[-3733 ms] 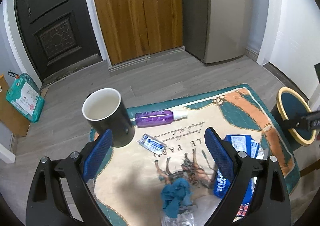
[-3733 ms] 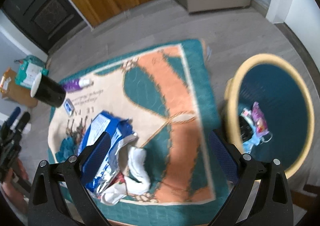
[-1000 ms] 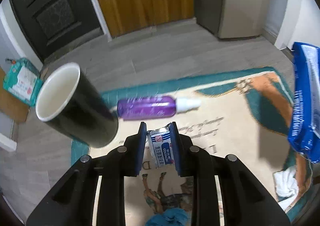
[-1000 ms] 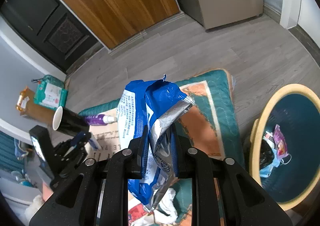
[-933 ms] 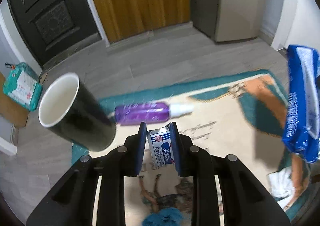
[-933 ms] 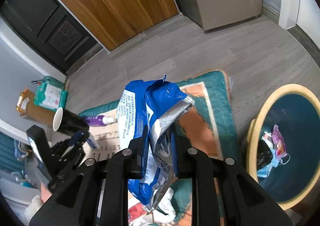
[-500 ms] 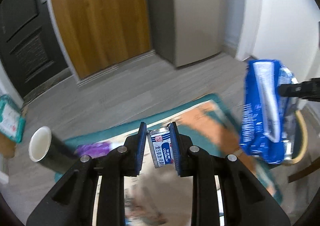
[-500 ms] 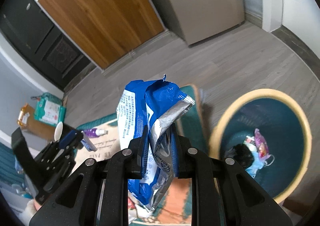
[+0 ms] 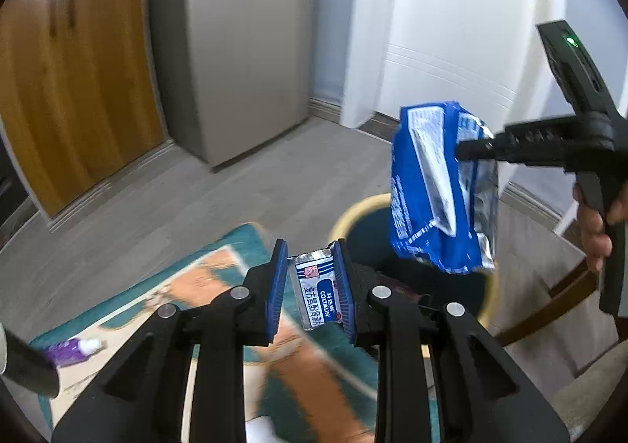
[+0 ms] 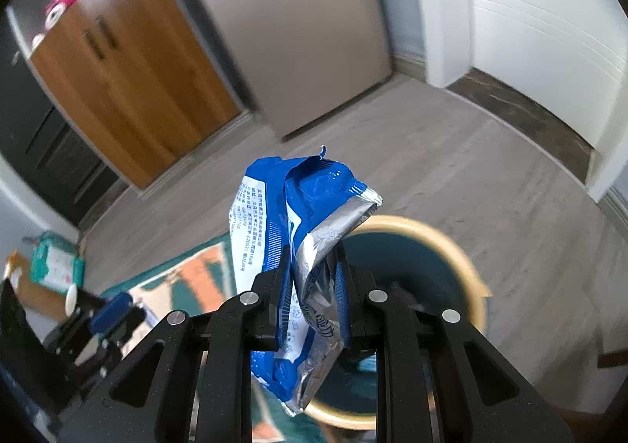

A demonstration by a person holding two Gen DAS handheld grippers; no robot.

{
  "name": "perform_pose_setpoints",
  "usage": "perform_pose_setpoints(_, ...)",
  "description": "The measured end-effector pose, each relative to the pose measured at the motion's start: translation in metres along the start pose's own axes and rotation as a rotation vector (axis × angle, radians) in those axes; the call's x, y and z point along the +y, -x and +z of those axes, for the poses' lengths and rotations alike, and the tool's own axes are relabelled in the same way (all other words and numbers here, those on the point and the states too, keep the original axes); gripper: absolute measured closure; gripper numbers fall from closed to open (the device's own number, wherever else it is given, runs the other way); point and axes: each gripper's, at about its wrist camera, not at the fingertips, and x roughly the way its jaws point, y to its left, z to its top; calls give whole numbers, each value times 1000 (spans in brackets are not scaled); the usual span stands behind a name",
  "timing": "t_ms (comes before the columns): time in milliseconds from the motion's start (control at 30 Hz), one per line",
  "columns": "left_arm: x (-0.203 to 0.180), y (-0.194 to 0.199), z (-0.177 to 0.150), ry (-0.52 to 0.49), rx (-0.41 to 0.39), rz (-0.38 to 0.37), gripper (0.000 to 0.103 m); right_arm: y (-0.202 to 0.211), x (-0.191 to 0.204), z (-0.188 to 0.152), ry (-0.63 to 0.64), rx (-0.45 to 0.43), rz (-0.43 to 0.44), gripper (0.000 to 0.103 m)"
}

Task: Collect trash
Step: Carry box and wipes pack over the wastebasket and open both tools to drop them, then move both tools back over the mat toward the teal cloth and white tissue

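Trash bin stands on grey floor beside patterned rug.

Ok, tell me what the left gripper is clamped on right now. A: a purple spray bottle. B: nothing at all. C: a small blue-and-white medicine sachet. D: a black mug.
C: the left gripper has its blue pads pressed on the small blue-and-white medicine sachet, while the right gripper carries the big blue foil bag above the bin.

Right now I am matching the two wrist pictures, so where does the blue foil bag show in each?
Left wrist view: blue foil bag upper right, above the bin.
Right wrist view: the bag centre, between the fingers.
Shared landmark: the yellow-rimmed bin.
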Motion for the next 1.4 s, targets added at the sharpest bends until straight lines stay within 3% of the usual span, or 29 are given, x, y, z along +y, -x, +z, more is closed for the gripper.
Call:
perform_pose_setpoints(233, -56, -42, -3, -80, 46, -65, 79, -2, -45, -3, -43, 24, -108, 82)
perform_pose_setpoints(433, -79, -77, -14, -136, 97, -85, 79, -27, -41, -16, 67, 112, -199, 81)
perform_pose_setpoints(567, -81, -80, -19, -154, 102, -102, 79, -45, -37, -22, 113, 169, -228, 81)
perform_pose_setpoints(667, -74, -76, -20, -149, 100, -106, 78, -49, -37, -26, 106, 194, -219, 74)
perform_pose_setpoints(700, -72, -77, -20, -145, 101, -104, 76, -50, -37, -25, 104, 194, -220, 65)
perform_pose_setpoints(800, -67, -75, -20, -131, 102, -95, 64, -50, -34, -23, 93, 191, -202, 60)
perform_pose_setpoints(867, -61, -70, -19, -122, 96, -88, 63, -48, -29, -21, 95, 179, -199, 49)
perform_pose_setpoints(933, -54, -63, -16, -112, 89, -75, 44, -46, -24, -18, 91, 164, -186, 33)
perform_pose_setpoints(1033, -32, -44, -11, -62, 62, -38, 25, -42, -13, -16, 84, 143, -150, 22)
perform_pose_setpoints(1167, 2, -13, -7, 14, 36, 16, 18, -33, 11, -11, 94, 102, -80, 11)
perform_pose_setpoints(1400, 69, 54, -5, 36, -1, 191, 13, -23, 71, -15, 162, 52, 32, 7)
